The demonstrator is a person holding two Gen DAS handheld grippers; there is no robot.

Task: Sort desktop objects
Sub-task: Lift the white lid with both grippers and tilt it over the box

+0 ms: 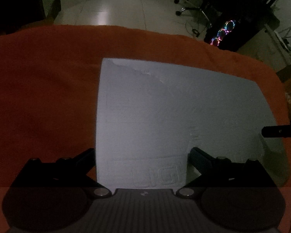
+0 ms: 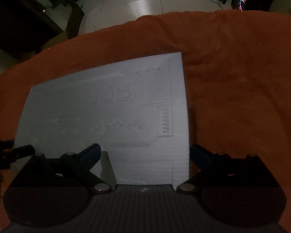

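Left claw (image 1: 141, 156): spread wide, holding nothing; its left finger sits over the orange cloth, its right finger over the grey board.
Right claw (image 2: 145, 153): also spread wide and empty; its left finger lies over the board, its right finger just off the board's right edge.
Grey board (image 1: 164, 112): flat on the worktop straight ahead of both claws, with faint embossed lettering.
Orange cloth (image 1: 38, 87): covers the worktop around the board.
Floor (image 1: 116, 3): pale tiles beyond the cloth's far edge.

Pale grey board (image 1: 164, 112) (faint embossed lettering) lying flat on orange cloth (image 1: 38, 87)
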